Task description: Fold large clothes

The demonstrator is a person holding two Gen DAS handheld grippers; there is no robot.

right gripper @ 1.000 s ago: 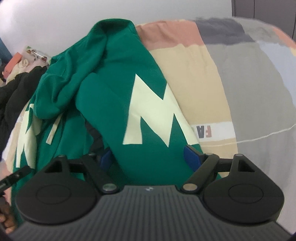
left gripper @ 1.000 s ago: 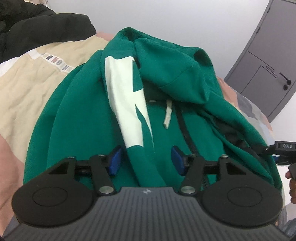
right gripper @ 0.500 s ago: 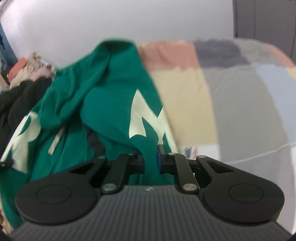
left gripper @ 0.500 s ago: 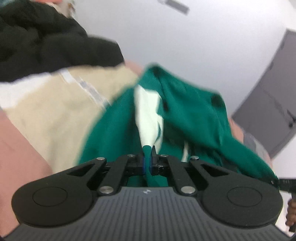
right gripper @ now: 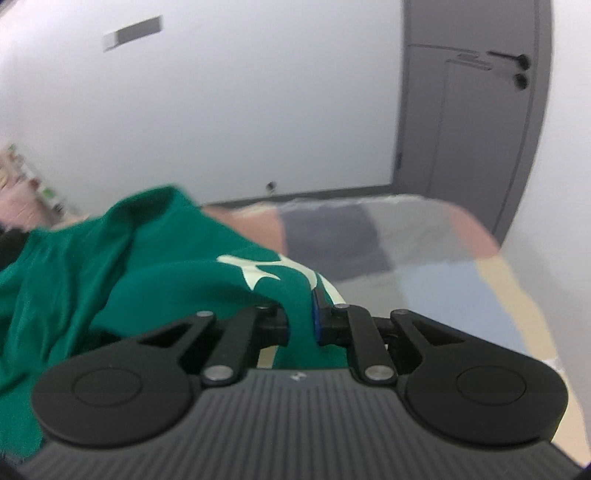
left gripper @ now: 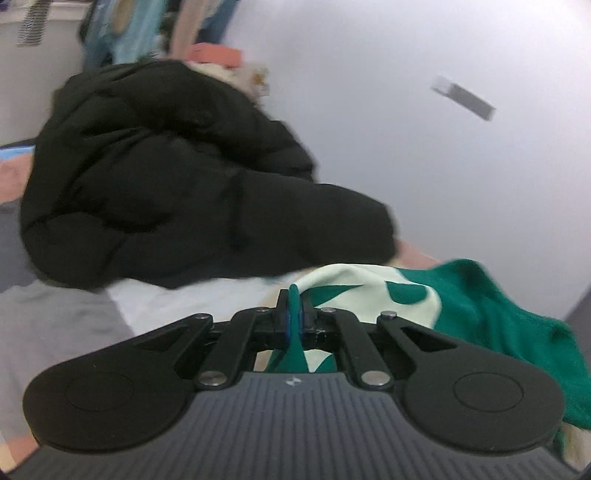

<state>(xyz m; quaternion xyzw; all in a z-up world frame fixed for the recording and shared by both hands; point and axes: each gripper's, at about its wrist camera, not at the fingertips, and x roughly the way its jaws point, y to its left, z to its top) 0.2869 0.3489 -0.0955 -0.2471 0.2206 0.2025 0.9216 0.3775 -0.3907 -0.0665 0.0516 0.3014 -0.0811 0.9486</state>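
A green hoodie with pale cream lettering lies on a bed. My left gripper is shut on a thin fold of its green cloth, which sticks up between the blue pads. The rest of the hoodie trails off to the right. In the right wrist view my right gripper is shut on a thicker bunch of the green hoodie, which spreads away to the left with cream lettering near the pads. Both views are blurred by motion.
A bulky black puffer jacket is piled on the bed beyond the left gripper, with hanging clothes behind it. The patchwork bedspread stretches right of the right gripper. A grey door stands in the white wall.
Both grippers went from open around the hoodie to shut on its cloth, then rose and swung. The left view turned toward the black jacket; the right view tipped up toward the door.
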